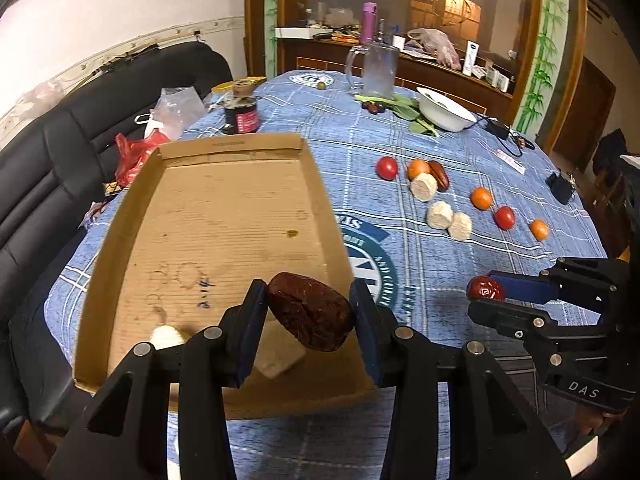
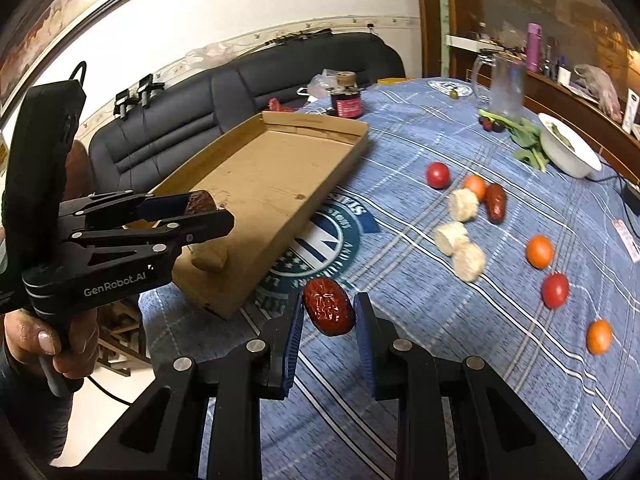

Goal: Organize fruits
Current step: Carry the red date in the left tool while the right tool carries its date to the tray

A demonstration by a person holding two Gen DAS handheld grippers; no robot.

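Nearest the left wrist camera, the left claw (image 1: 310,312) pinches a dark red date (image 1: 310,312) across its width, its pads pressed on both sides so the fruit hangs clear above the near end of the cardboard tray (image 1: 132,216). That placing suggests the tray is the collecting bin and this date is about to be dropped in. Under it, on the tray floor near the near edge, lies a pale round slice (image 1: 278,360), apparently already sorted.

Just right of the tray's near corner, the right claw (image 2: 329,312) is pressed tight on a smaller, brighter date (image 2: 329,312), held above the blue plaid cloth of the surface (image 2: 440,340), not yet over the tray. Holding one date in each claw lets both go in together.

Further out, toward the right side of the surface, the unsorted fruit lies loose: three pale slices (image 1: 440,214), two red tomatoes (image 1: 387,168), three orange ones (image 1: 481,198) and one more date (image 1: 439,176) touching an orange one.

At the far edge stand a white bowl (image 1: 444,114), a glass mug (image 1: 378,70) and a dark jar (image 1: 241,118).
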